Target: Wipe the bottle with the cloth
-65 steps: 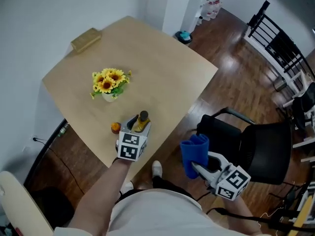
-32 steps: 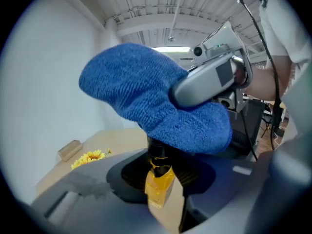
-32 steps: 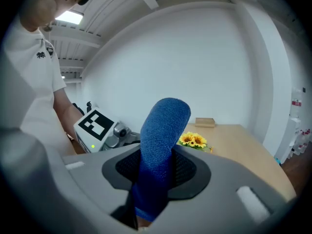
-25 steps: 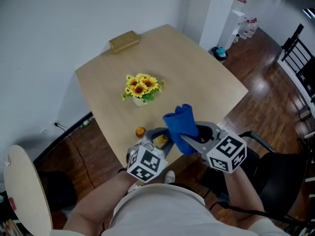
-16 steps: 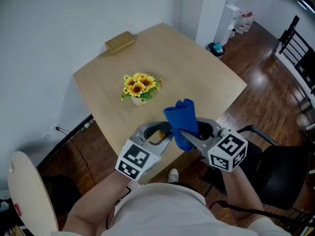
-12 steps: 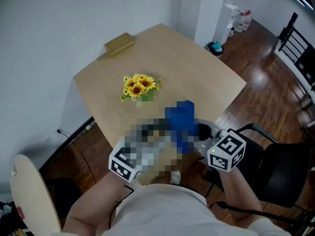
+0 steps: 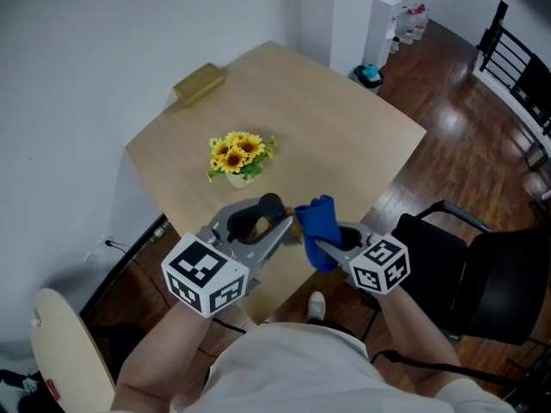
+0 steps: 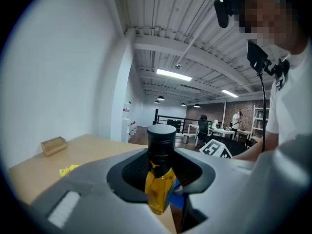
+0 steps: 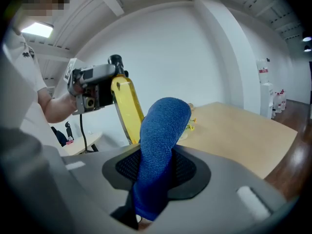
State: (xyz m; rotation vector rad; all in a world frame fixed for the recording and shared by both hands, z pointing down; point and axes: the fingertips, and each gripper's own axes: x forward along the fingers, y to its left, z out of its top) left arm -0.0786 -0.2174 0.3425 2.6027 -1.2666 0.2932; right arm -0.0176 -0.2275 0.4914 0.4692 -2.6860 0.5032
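Note:
My left gripper (image 7: 265, 227) is shut on a small bottle (image 7: 269, 206) with a black cap and yellow contents, held in the air over the table's near edge. In the left gripper view the bottle (image 8: 160, 179) stands upright between the jaws of the left gripper (image 8: 161, 186). My right gripper (image 7: 321, 244) is shut on a folded blue cloth (image 7: 316, 220), which sticks up just right of the bottle. Seen from the right gripper view, the cloth (image 9: 158, 150) rises from the right gripper (image 9: 155, 177), with the bottle (image 9: 126, 108) close behind it. I cannot tell if they touch.
The light wooden table (image 7: 344, 136) carries a pot of sunflowers (image 7: 237, 155) and a wooden block (image 7: 198, 83) at its far corner. A black chair (image 7: 482, 265) stands at the right on the dark wood floor. A pale round chair back (image 7: 60, 351) is at the lower left.
The left gripper has lifted the bottle off the table and toward me. The right gripper has brought the cloth in from the right, close beside the bottle.

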